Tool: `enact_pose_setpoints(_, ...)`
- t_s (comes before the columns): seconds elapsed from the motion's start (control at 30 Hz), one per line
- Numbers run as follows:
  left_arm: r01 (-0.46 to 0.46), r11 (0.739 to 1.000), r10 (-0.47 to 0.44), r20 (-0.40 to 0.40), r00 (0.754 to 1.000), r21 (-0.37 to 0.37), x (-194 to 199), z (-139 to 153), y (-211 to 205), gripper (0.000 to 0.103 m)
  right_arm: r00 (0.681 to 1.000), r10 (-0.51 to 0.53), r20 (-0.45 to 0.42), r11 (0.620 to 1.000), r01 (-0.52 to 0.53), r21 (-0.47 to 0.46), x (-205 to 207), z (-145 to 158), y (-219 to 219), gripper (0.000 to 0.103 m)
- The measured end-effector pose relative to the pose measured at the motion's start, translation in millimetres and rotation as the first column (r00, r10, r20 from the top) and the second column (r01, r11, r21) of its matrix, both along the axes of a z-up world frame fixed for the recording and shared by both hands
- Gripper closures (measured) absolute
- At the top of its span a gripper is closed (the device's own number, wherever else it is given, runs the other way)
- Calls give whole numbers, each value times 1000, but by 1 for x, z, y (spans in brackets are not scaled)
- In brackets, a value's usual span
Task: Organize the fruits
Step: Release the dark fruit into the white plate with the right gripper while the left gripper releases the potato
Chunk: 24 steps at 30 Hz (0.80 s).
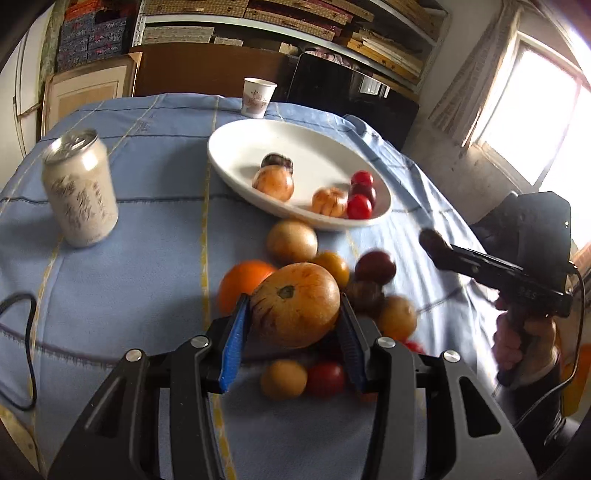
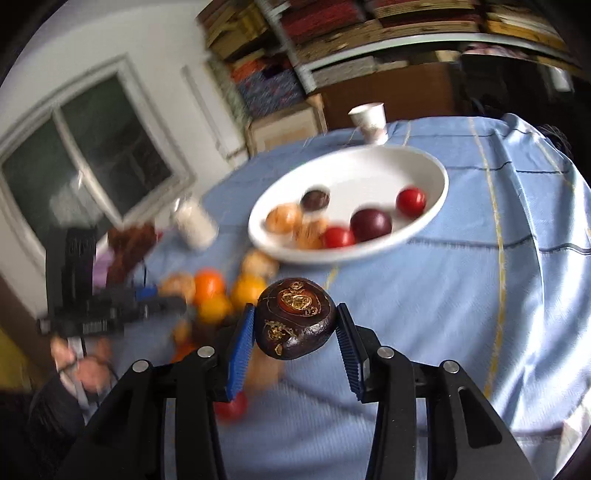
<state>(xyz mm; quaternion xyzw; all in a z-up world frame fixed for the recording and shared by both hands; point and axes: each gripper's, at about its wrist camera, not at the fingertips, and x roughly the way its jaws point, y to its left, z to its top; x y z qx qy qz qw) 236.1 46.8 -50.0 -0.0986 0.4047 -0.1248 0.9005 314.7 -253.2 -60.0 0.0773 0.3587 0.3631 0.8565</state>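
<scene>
Behind the blue-clothed table (image 1: 110, 288) stands a shelving unit (image 1: 332, 26) packed with flat boxes. Right of it, a curtained window (image 1: 532, 118) pours in daylight; left, a dark-paned window (image 2: 88, 147) sits in a white wall.

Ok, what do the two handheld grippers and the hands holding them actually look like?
Both the left gripper and the right gripper have black angular frames with silver bolts and ribbed blue pads. Seen from the left wrist, the right unit is a black pistol-grip body with white markings, a trailing black cable, and a bare hand in a dark sleeve.

Left gripper (image 1: 295, 317) jaws clamp tan fruit (image 1: 295, 304); plate (image 1: 236, 155) beyond.
</scene>
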Motion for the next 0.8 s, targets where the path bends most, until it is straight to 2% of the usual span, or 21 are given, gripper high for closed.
enact_pose_setpoints(0.1,-6,1000,6,31,999,8,17,16,-5,58,995,-87,49,996,86,25,19,11,14,59)
enact_pose_setpoints(0.2,-28,999,27,51,998,20,47,33,-8,58,989,-135,51,990,133,39,40,13,25,59)
enact_pose_setpoints(0.3,-54,998,53,29,998,36,86,41,-9,58,987,-157,37,987,156,26,59,10,37,59)
enact_pose_setpoints(0.5,-38,999,42,-107,993,34,152,28,-10,58,988,-158,-2,988,157,-2,83,-2,46,59)
enact_pose_setpoints(0.6,-27,998,35,-144,989,56,168,17,-15,58,988,-153,-9,988,153,-2,87,-6,46,57)
enact_pose_setpoints(0.7,-37,997,46,-144,988,67,174,12,-17,56,989,-147,9,989,147,1,86,-4,45,54)
enact_pose_setpoints(0.77,-61,996,69,-134,989,64,169,16,-13,39,990,-141,27,990,141,-1,80,1,44,53)
enact_pose_setpoints(0.8,-74,995,81,-111,991,63,163,21,-11,35,990,-138,34,990,138,0,77,3,43,51)
